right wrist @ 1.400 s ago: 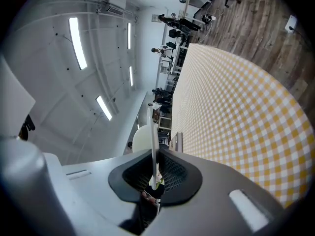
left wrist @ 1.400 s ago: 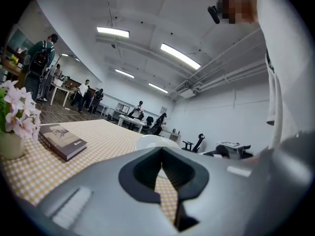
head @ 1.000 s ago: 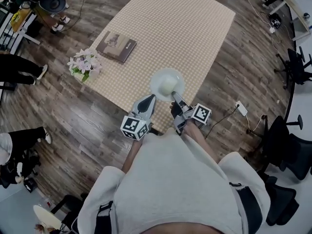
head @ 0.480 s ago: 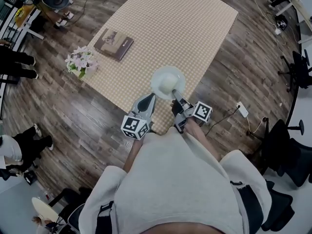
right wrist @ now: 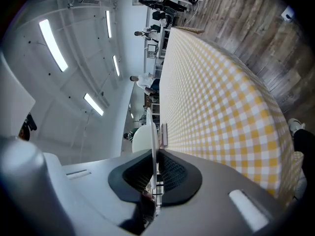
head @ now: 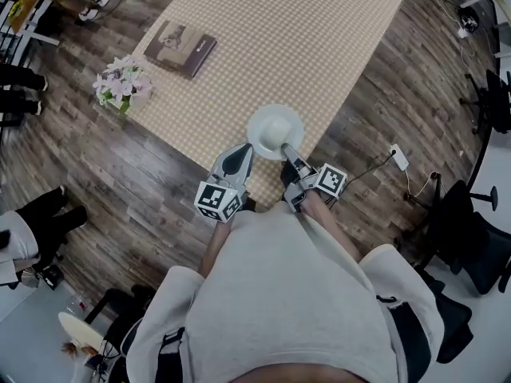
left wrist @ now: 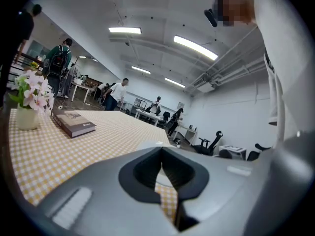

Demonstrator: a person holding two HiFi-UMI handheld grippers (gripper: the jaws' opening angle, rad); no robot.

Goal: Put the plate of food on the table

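1. Right gripper (head: 287, 153): clenched on the near rim of the plate (head: 275, 129). In the right gripper view the rim runs edge-on between the two dark pads (right wrist: 167, 173) of this gripper (right wrist: 154, 175), and both pads press on it.
2. Plate (right wrist: 153, 146): white and round. It reaches forward from the right gripper's jaws, over the near edge of the table (head: 319, 38). Whether its underside touches the cloth cannot be told.
3. Food (head: 277, 137): a pale mound on the plate's middle, just ahead of the right gripper's tips.
4. Left gripper (head: 239, 158): jaws pressed together with nothing between them. It sits just left of the right gripper, tips near the plate's left rim but apart from it. In its own view, this gripper (left wrist: 161, 167) has its pads meeting along one seam.
5. Table: covered in a yellow-and-white checked cloth (right wrist: 221, 97) that stretches away ahead of both grippers.
6. Book (head: 180, 48): lies flat on the cloth, well ahead and left of the left gripper (left wrist: 73, 122).
7. Flowers (head: 120, 82): pale pink and white, in a small pot at the table's left corner, left of the book (left wrist: 29, 95).
8. Floor (head: 120, 182): dark wood planks around the table.
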